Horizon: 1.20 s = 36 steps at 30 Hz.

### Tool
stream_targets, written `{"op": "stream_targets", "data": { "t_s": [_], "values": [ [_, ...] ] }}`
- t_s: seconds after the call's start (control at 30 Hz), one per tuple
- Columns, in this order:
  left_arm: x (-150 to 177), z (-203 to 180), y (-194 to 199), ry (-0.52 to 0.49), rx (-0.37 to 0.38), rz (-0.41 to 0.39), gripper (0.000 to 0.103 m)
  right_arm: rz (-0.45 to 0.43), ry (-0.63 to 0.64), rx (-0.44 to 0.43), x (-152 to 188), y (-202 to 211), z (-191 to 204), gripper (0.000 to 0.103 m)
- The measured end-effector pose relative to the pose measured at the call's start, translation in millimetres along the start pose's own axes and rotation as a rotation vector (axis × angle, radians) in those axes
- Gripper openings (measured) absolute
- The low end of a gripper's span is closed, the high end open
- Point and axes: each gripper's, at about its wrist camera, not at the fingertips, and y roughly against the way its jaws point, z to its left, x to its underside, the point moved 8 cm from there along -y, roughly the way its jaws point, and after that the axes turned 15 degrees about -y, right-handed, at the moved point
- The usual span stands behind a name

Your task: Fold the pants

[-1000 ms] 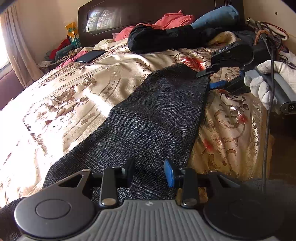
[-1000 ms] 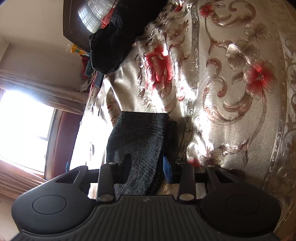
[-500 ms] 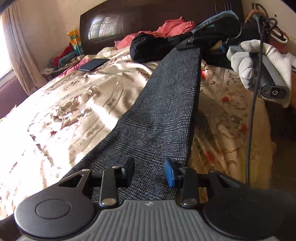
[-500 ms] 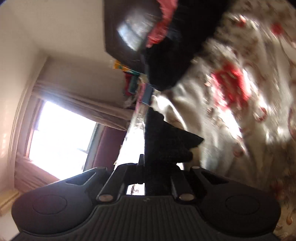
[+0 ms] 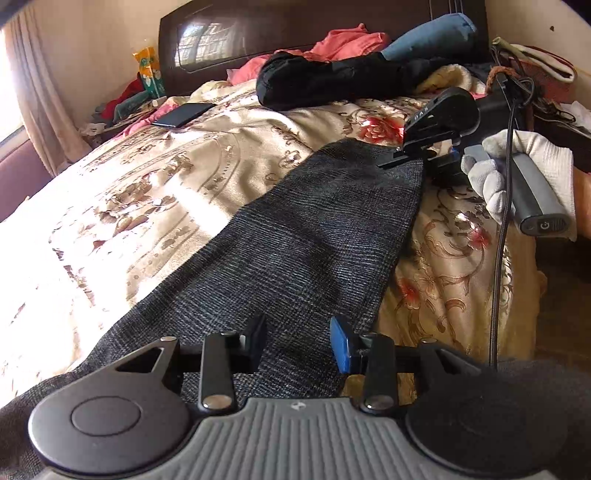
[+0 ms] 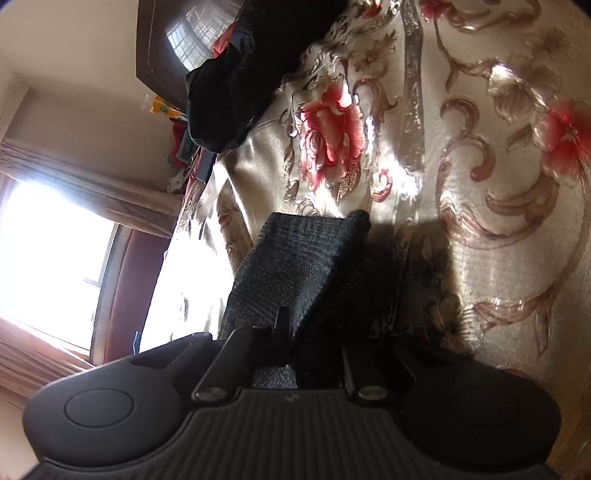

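Observation:
Dark grey checked pants point(image 5: 295, 251) lie lengthwise along the right side of a floral bedspread point(image 5: 147, 192). My left gripper point(image 5: 297, 339) hovers over their near end. Its jaws are opening, the cloth lies flat between the fingers, and the pads do not press on it. At the far end my right gripper point(image 5: 413, 157), held by a white-gloved hand point(image 5: 517, 162), is shut on the pants' corner. In the right wrist view that gripper point(image 6: 295, 325) pinches a raised fold of the pants point(image 6: 288, 266) just above the bedspread point(image 6: 480, 147).
A heap of black clothing point(image 5: 332, 81) with pink and blue items lies by the dark headboard point(image 5: 295, 22). A dark phone point(image 5: 183, 115) rests at the far left. A black cable point(image 5: 500, 258) hangs past the bed's right edge point(image 5: 524, 295). A curtained window point(image 6: 44, 240) is on the left.
The right gripper closed on the pants' far end, lifted it high toward the headboard, then brought it back down near the bedspread. The left gripper has stayed put.

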Motion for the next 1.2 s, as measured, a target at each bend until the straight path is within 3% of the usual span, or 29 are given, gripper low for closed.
{"op": "stream_targets", "data": {
  "t_s": [0.07,0.2,0.37,0.43,0.6,0.73,0.87,1.0,1.1,1.2],
  "values": [
    [5,4,4,0.027,-0.007,0.001,0.051,-0.008,-0.004,0.005,-2,2,5,0.008],
    [17,15,10,0.118,0.000,0.004,0.051,-0.092,-0.040,-0.072,-20,22,32,0.007],
    [23,21,18,0.152,-0.028,-0.008,0.051,-0.146,-0.003,0.037,-36,25,33,0.007],
    [33,24,23,0.168,-0.037,0.002,0.052,-0.147,-0.025,0.033,-39,29,34,0.007],
    [51,36,34,0.219,-0.063,0.016,0.052,-0.211,0.101,0.043,-42,43,65,0.007],
    [60,35,34,0.211,-0.048,0.036,0.055,-0.168,0.122,-0.080,-18,56,114,0.007],
    [75,43,63,0.238,-0.086,0.004,0.055,-0.027,0.316,-0.201,63,60,195,0.007],
    [108,73,107,0.317,-0.183,-0.007,0.055,0.148,0.437,-0.341,165,50,266,0.007],
    [137,98,142,0.396,-0.271,-0.012,0.056,0.279,0.545,-0.376,247,36,296,0.007],
    [170,122,175,0.464,-0.364,-0.012,0.056,0.442,0.694,-0.381,354,19,300,0.007]
  ]
}}
